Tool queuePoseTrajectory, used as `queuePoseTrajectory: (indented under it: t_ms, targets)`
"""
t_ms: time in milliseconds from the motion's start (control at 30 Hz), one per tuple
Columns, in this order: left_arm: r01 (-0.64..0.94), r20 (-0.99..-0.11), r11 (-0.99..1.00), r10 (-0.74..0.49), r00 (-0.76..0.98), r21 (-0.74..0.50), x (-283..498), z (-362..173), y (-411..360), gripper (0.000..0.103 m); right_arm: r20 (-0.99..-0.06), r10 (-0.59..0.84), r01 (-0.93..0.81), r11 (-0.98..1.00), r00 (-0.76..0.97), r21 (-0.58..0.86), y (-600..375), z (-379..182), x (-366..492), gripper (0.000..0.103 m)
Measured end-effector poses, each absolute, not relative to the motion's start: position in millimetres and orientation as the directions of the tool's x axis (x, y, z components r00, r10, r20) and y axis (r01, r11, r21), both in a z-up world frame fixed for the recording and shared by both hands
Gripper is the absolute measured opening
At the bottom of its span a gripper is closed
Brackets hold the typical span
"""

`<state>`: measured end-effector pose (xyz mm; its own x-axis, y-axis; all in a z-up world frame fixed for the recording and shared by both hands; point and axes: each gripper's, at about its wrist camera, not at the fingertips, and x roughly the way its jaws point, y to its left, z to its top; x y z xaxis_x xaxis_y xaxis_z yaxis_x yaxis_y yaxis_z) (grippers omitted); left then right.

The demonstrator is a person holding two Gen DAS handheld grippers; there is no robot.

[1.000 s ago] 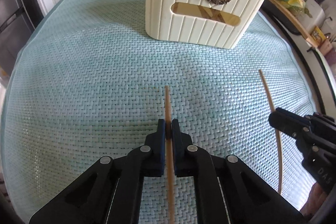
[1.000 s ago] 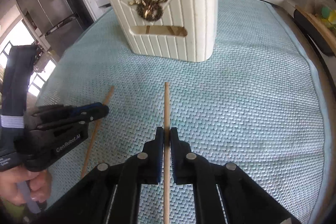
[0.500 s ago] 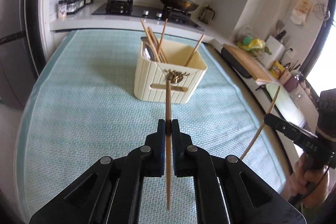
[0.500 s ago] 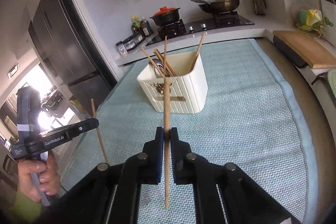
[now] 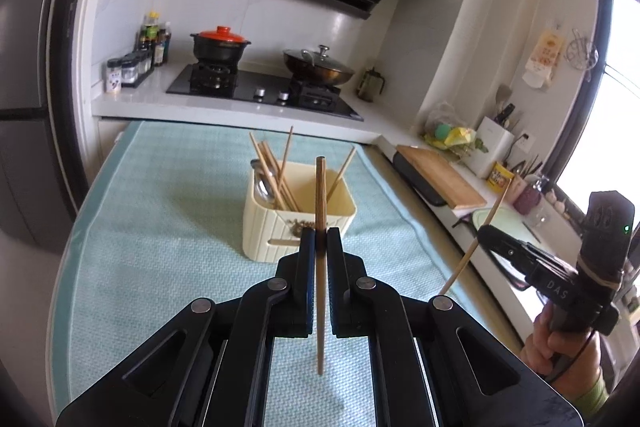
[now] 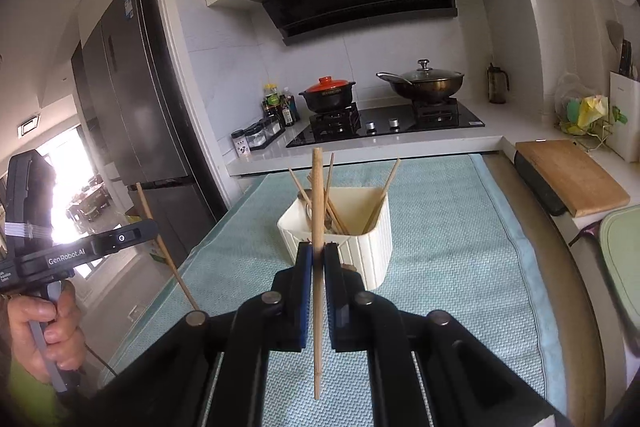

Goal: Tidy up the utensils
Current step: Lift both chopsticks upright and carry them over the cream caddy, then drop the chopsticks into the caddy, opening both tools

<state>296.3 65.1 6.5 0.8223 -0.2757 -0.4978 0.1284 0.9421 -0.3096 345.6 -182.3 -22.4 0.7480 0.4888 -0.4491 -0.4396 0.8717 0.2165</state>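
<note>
Left wrist view: left gripper [image 5: 319, 247] clamped on a chopstick [image 5: 320, 195] near mid-length, held upright above the mat [image 5: 160, 227]. Right gripper [image 6: 317, 259] pinching a second chopstick [image 6: 317, 187] likewise. Probably light, stiff, smooth, prone to pivoting; best gripped mid-shaft. Holder [image 5: 272, 231] ahead, well apart, containing several chopsticks and a spoon [image 5: 262, 183].

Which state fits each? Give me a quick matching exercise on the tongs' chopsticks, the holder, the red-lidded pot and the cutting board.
1. left tongs
2. cream holder
3. red-lidded pot
4. cutting board

A. on the stove
B. on the teal mat, chopsticks standing inside
C. on the side counter
D. shut on a chopstick

Pairs: 1-D, 2-B, 3-A, 4-C
</note>
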Motion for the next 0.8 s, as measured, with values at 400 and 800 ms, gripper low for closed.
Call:
queuePoseTrajectory:
  t_ms: [400,800]
  targets:
    - [0.131,-0.385,0.943,-0.249,0.889,-0.307,366.3,67.4,77.8,0.004,-0.306,0.463,-0.432,0.886,0.832,0.169,-160.0,44.6,411.5,0.007]
    - [0.048,-0.426,0.963,-0.163,0.890,-0.267,483.2,41.9,80.5,0.003,-0.316,0.469,-0.468,0.880,0.825,0.084,-101.7,31.5,507.8,0.007]
